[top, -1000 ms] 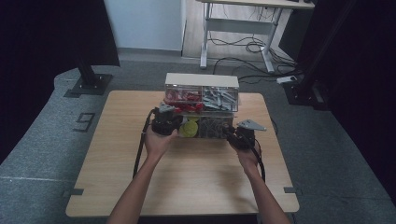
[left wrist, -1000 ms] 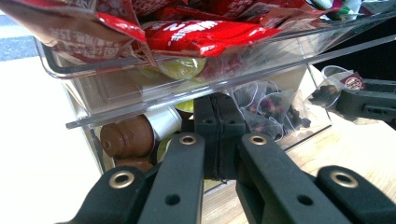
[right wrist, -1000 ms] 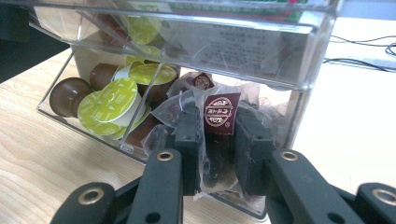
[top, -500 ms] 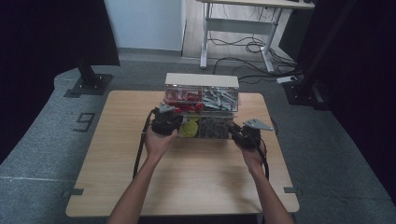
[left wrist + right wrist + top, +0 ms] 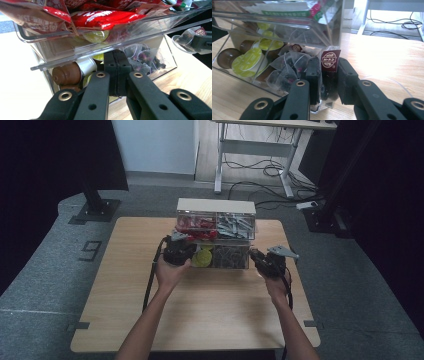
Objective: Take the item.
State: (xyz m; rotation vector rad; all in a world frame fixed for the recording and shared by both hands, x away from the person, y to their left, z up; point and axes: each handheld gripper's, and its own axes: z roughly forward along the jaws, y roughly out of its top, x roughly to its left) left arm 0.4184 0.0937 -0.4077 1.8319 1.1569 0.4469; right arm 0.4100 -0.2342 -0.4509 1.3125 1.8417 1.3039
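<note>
One clear two-tier organizer [image 5: 216, 232], one wooden table [image 5: 150, 310], two grippers, left gripper [image 5: 176, 251], right gripper [image 5: 265, 262]

On the grey floor mat left of the bench [image 5: 200, 320] we read a dark figure "9" [image 5: 90, 251]. White lettering crosses the red packets [image 5: 105, 20] in the clear box's upper drawer, but we cannot make out the words. The tea bag [image 5: 329, 82] between the right gripper's fingers carries a maroon tag [image 5: 330, 60] bearing a round white emblem, its characters too small to read.
</note>
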